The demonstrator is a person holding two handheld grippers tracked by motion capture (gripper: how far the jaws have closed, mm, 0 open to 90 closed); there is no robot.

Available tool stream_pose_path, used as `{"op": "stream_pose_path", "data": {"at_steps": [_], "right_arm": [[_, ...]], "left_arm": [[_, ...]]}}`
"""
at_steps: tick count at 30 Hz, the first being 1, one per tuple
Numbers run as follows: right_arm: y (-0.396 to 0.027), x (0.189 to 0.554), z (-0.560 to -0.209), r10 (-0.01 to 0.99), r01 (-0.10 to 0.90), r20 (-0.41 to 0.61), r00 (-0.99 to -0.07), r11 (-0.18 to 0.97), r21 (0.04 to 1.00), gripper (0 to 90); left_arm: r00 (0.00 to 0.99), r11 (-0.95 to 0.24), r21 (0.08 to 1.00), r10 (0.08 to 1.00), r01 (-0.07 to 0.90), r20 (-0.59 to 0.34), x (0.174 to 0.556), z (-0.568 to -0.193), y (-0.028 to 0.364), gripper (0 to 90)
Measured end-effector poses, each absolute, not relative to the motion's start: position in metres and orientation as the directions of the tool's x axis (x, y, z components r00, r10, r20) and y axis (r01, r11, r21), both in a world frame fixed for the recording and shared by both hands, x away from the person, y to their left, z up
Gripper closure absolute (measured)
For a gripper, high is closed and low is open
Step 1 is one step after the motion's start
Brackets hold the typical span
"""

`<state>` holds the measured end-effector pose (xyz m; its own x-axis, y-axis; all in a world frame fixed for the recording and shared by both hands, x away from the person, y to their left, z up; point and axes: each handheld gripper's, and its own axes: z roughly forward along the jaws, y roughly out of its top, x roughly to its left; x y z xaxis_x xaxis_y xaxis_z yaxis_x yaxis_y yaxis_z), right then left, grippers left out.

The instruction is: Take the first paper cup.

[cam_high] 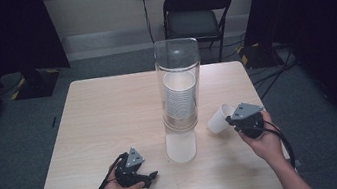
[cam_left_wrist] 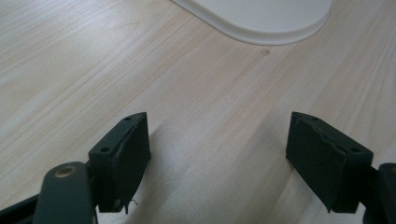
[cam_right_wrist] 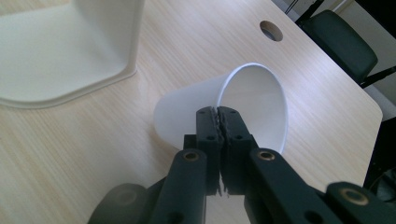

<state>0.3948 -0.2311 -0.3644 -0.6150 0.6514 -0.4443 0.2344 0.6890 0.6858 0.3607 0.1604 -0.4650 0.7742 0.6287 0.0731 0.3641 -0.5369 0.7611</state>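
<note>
White paper cup point(cam_right_wrist: 224, 109) pinched at its rim by the right hand-held gripper point(cam_right_wrist: 222, 114), jaws clenched on the wall; cup tilted, mouth toward the hand. Dispenser tube point(cam_high: 180, 85) with the cup stack stands just left, nearer this hand. Left hand-held gripper point(cam_left_wrist: 217, 140) released, empty, on the bench point(cam_high: 103, 114).

High view: fixed above the near edge of the table point(cam_high: 108, 113), facing forward and down, far enough to take in the whole top. Left gripper view: close over bare wood, facing the dispenser base point(cam_left_wrist: 261, 21). Right gripper view: close, facing the far right corner; shares that base point(cam_right_wrist: 60, 60).
</note>
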Motion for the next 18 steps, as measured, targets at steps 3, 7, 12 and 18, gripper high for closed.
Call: {"op": "stream_pose_path", "data": {"at_steps": [3, 7, 12, 18], "right_arm": [[-0.223, 0.397, -0.369, 0.648, 0.230, -0.431, -0.628, 0.683, 0.693, 84.9], [-0.217, 0.400, -0.374, 0.670, 0.236, -0.385, -0.635, 0.643, 0.729, 76.8], [-0.216, 0.401, -0.374, 0.678, 0.218, -0.381, -0.628, 0.624, 0.750, 68.6], [-0.220, 0.396, -0.367, 0.742, 0.212, -0.312, -0.593, 0.518, 0.829, 44.3]], "left_arm": [[0.769, -0.523, 0.768, 0.636, 0.370, 0.064, 0.360, -0.466, 0.161, 20.4], [0.767, -0.514, 0.779, 0.639, 0.360, 0.067, 0.360, -0.468, 0.162, 18.0], [0.768, -0.506, 0.789, 0.637, 0.348, 0.070, 0.360, -0.470, 0.164, 16.8], [0.765, -0.503, 0.791, 0.640, 0.349, 0.069, 0.360, -0.470, 0.163, 16.2]]}}
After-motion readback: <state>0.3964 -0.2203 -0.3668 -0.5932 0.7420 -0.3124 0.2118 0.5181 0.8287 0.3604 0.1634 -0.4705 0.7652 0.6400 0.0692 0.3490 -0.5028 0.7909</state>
